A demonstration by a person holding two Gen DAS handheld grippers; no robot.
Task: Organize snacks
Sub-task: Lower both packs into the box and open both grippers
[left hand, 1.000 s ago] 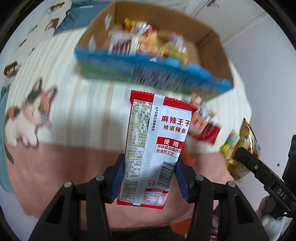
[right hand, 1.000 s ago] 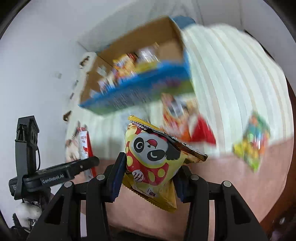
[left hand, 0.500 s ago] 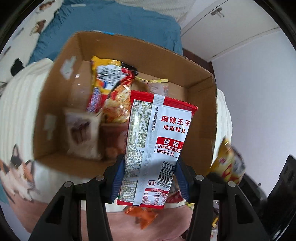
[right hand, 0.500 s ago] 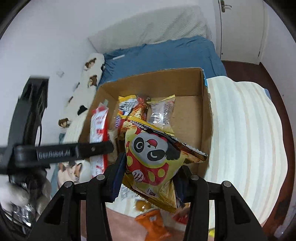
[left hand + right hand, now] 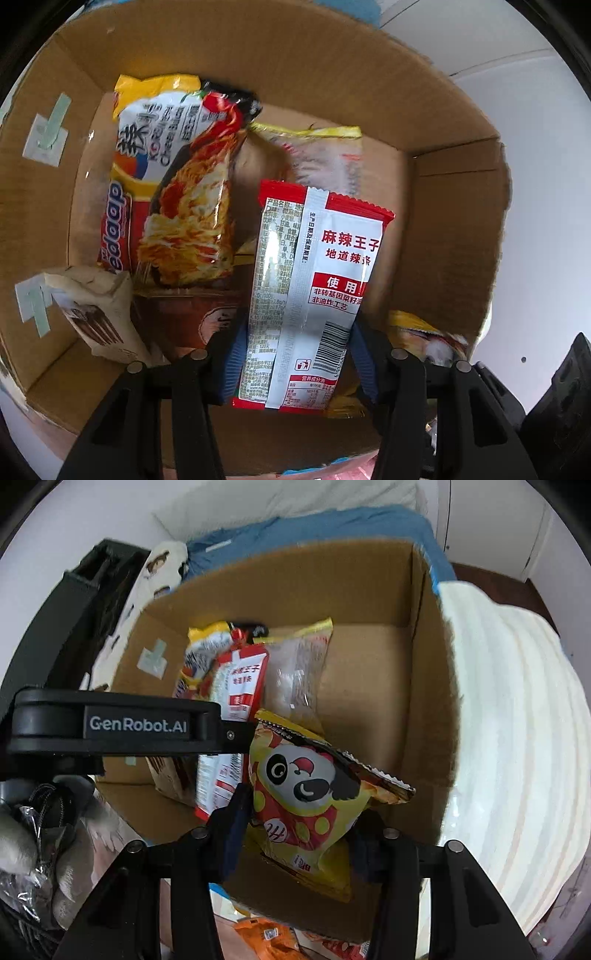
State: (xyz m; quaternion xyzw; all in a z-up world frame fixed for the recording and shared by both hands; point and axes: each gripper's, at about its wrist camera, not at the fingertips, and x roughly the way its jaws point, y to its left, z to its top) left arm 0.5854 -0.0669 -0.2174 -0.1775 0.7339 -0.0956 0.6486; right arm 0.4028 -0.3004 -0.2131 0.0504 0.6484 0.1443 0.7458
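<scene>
Both grippers have swung from the bed to over the box [image 5: 458, 236] within 1 second. The left gripper [image 5: 295, 354] stays clamped on the red packet [image 5: 317, 288], noodle bags lying beyond its fingertips. The right gripper [image 5: 299, 823] is opening, the panda bag [image 5: 306, 797] between its fingers, probably about to drop into the box.
</scene>
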